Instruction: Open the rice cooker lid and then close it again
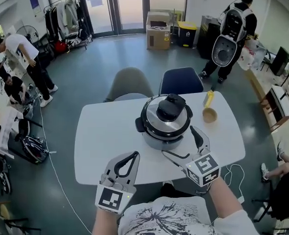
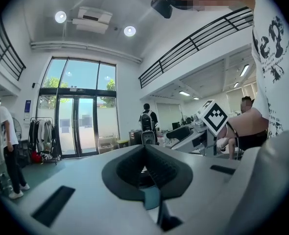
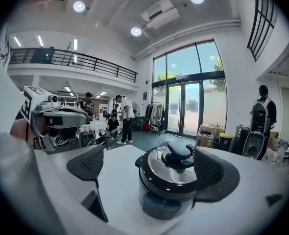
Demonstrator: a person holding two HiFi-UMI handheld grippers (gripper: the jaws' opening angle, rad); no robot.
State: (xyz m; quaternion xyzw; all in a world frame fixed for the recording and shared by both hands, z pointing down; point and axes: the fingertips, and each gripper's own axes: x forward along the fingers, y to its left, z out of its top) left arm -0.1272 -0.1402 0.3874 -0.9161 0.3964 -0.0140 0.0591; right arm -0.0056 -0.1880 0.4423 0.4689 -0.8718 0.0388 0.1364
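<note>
Grey right tongs [image 1: 180, 141] apart near cooker [image 1: 156, 125]

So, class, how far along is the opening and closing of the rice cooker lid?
Done: nothing visible; the shiny silver lid with a black knob sits shut on the rice cooker. In hand: the open right gripper is beside the cooker; the shut, empty left gripper is apart. Left: opening, then closing.
</note>
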